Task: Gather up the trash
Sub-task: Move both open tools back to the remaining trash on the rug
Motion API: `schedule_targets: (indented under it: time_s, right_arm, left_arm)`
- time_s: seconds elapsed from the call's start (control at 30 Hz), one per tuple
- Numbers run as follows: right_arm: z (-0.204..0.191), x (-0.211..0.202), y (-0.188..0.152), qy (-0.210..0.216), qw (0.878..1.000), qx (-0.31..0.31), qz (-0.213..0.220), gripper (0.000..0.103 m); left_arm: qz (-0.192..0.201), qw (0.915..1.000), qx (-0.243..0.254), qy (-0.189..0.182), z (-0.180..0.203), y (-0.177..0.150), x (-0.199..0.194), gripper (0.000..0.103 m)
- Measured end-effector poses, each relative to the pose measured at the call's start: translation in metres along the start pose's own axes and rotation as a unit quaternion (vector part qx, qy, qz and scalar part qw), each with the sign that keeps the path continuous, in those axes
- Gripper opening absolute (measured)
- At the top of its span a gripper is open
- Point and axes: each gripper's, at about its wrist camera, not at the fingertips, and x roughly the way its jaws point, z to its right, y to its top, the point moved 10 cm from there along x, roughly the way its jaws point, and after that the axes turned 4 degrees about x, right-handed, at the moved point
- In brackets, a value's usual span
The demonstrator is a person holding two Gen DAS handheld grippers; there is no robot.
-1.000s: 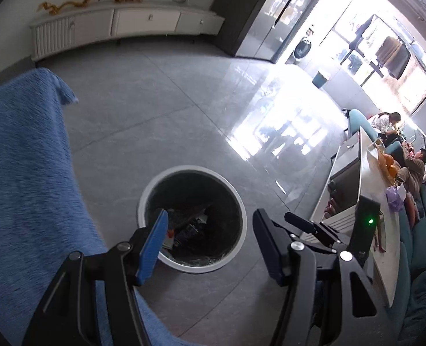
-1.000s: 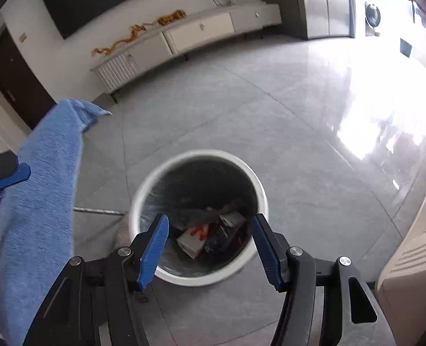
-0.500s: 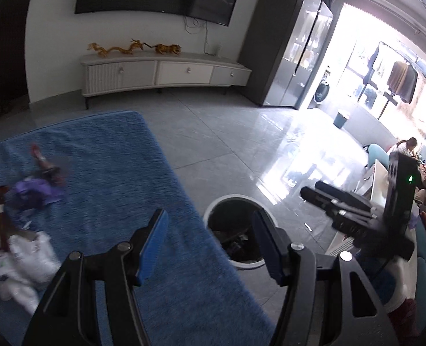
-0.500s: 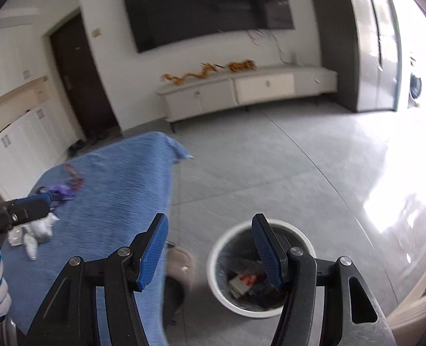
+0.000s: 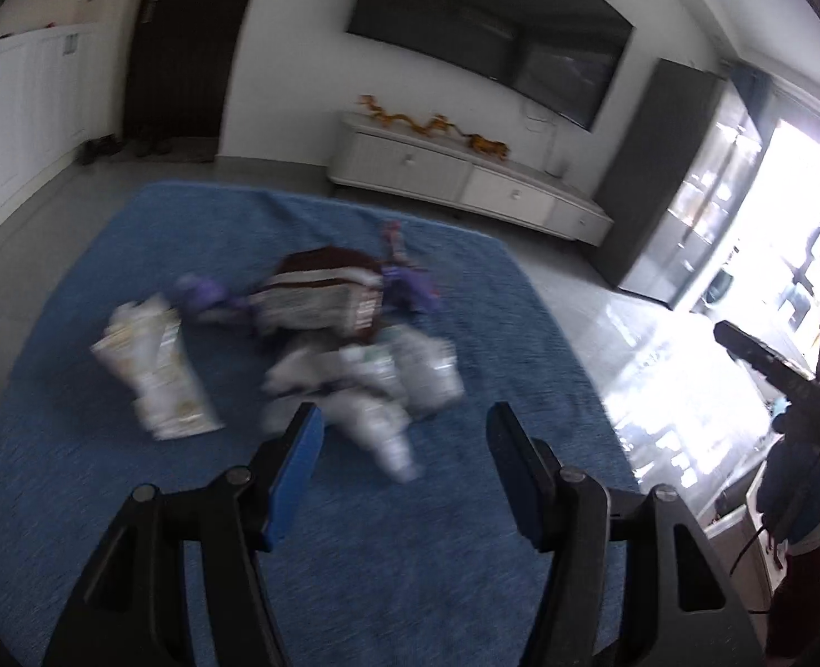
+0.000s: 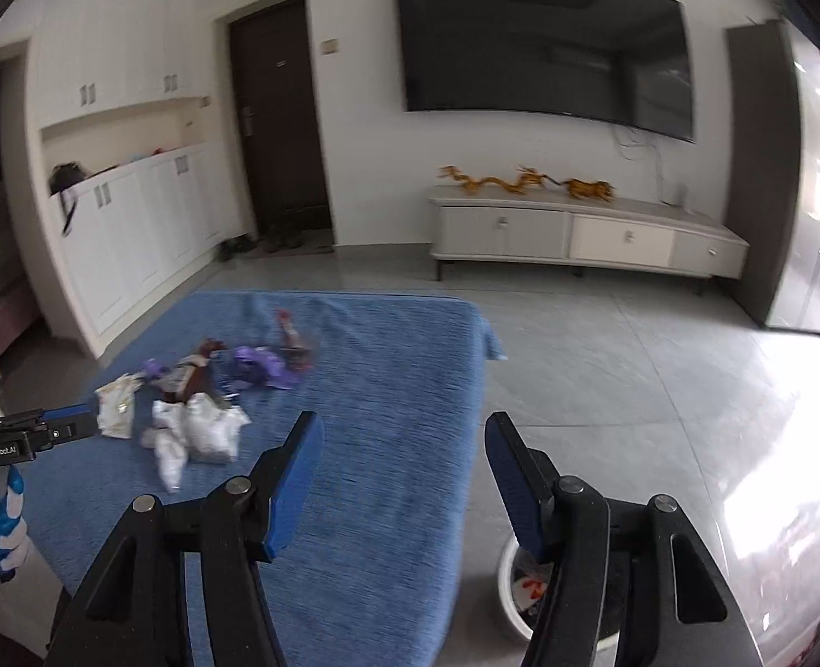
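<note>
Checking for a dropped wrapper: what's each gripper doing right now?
Left gripper: open, holding nothing.
Right gripper: open, holding nothing.

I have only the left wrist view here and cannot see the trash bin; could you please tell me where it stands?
Observer: In the right wrist view the white bin stands on the floor, just off the right edge of the blue cloth. It is partly hidden behind the right gripper.
Operator: Thank you. Is there anything in it already?
Observer: Yes, there is trash inside, including a white piece with red marks. The gripper's finger covers the rest.
Operator: Is the right gripper carrying anything?
Observer: No, its jaws stand open with nothing between them.
</note>
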Motion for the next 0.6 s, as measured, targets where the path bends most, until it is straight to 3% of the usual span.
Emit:
schedule_targets:
  time_s: [0.13, 0.27, 0.47, 0.6]
  right_arm:
    - [-0.038, 0.020, 0.001, 0.028, 0.999, -0.022, -0.016, 0.058]
    - [-0.076, 0.045, -0.003, 0.056, 0.997, -0.043, -0.037, 0.058]
    - [-0.117, 0.084, -0.019, 0.098, 0.990, -0.069, -0.075, 0.058]
    - [-0.122, 0.101, -0.031, 0.110, 0.987, -0.068, -0.094, 0.058]
  left_arm:
    - [-0.004, 0.9989, -0.042, 0.019, -0.048, -0.020, -0.013, 0.059]
    - [-0.018, 0.9980, -0.059, 0.013, -0.051, -0.036, -0.008, 0.059]
    - [-0.051, 0.9979, -0.031, -0.025, -0.008, -0.039, 0.022, 0.059]
    - [-0.074, 0.9965, -0.014, -0.037, 0.017, -0.036, 0.052, 0.059]
